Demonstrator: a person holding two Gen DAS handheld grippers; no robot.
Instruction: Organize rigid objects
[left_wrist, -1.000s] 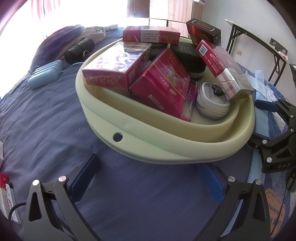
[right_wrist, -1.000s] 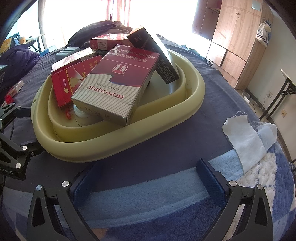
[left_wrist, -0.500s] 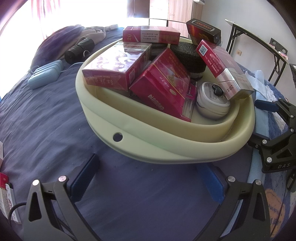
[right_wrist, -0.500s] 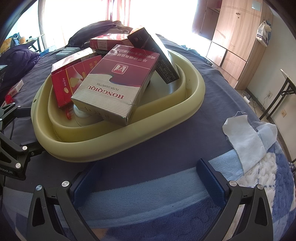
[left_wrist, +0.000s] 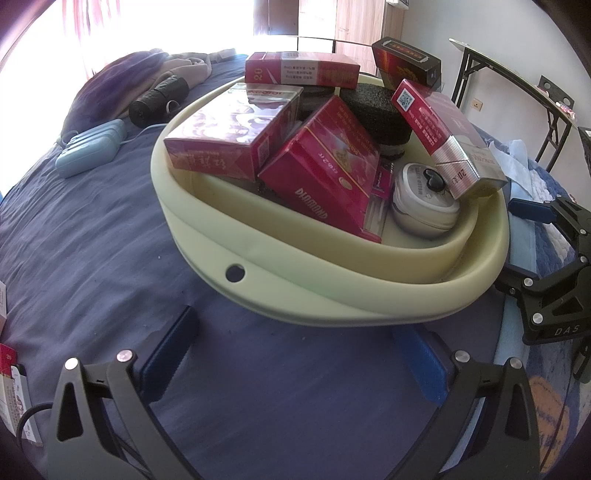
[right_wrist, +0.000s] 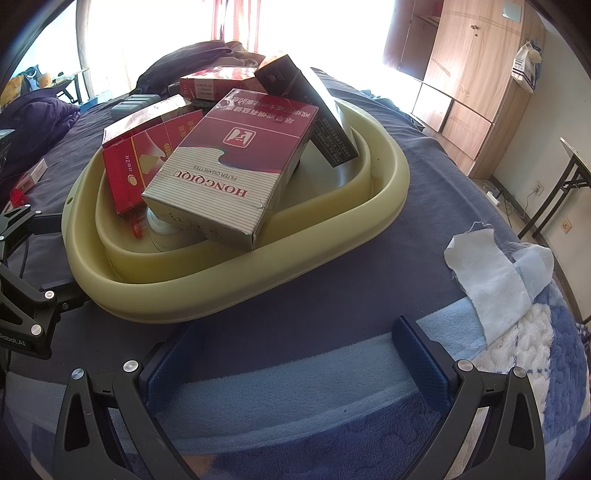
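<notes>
A pale yellow-green basin (left_wrist: 332, 295) sits on the bed; it also shows in the right wrist view (right_wrist: 388, 184). It holds several red cigarette cartons (left_wrist: 325, 173), a red and silver carton (right_wrist: 236, 173) leaning on the rim, a dark carton (right_wrist: 314, 110), a black sponge (left_wrist: 380, 114) and a white round tin (left_wrist: 421, 199). My left gripper (left_wrist: 295, 362) is open and empty just in front of the basin. My right gripper (right_wrist: 291, 362) is open and empty before the basin's other side.
The bed has a dark blue sheet (left_wrist: 92, 240) and a blue patterned blanket (right_wrist: 332, 424). A light blue case (left_wrist: 88, 151), a black roll (left_wrist: 159, 99) and clothes lie beyond the basin. White cloths (right_wrist: 484, 273) lie at right. Small boxes (left_wrist: 11, 398) lie at the left edge.
</notes>
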